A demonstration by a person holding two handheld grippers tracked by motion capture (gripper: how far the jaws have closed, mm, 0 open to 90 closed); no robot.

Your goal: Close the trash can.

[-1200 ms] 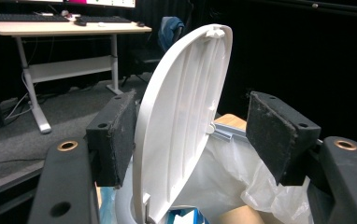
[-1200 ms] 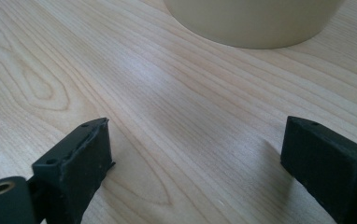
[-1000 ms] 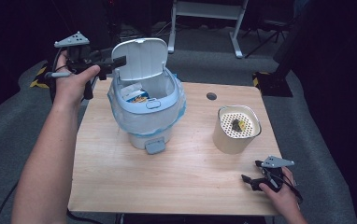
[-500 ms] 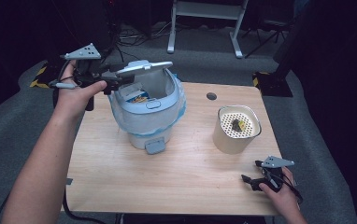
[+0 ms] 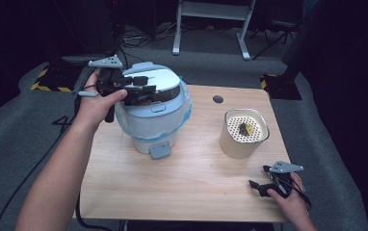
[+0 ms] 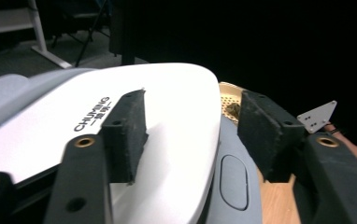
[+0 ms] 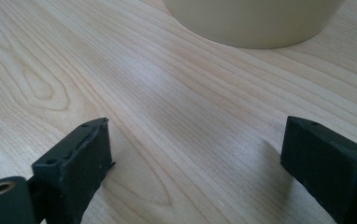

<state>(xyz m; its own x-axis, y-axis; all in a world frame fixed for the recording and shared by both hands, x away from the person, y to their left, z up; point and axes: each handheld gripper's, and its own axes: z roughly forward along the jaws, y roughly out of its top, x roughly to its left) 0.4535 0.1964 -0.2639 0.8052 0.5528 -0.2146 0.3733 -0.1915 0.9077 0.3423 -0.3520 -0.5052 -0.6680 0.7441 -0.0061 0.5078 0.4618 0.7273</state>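
Nearest to us, at the front right corner of the pale wooden table [image 5: 187, 192], the right gripper [image 5: 261, 186] rests low on the wood with its fingers [image 7: 81, 161] released and spread wide, nothing between them; the wood grain runs bare from one black pad to the other. Just beyond it stands the cream round canister with a perforated insert [image 5: 244, 133], a small dark and yellow scrap lying on the holes. Farther off and to the left sits the thing in hand, the white and pale-blue rice cooker with a hinged domed lid [image 5: 153, 110], standing on the left half of the table with a thin clear plastic film bunched around its body. The left gripper [image 5: 141, 91] lies over the lid from the left; its fingers [image 6: 125, 133] have just been closing, with the smooth white lid top under and between them, though we see no pad pressing on it, so we read them as unclenched. We judge the cooker heavy and rigid, unlikely to shift under a light push, while its glossy lid is slippery and offers no edge to pinch. The better purchase, in our judgement, is the lid's front lip above the grey latch button [image 6: 232, 175], or a flat downward press on the dome.
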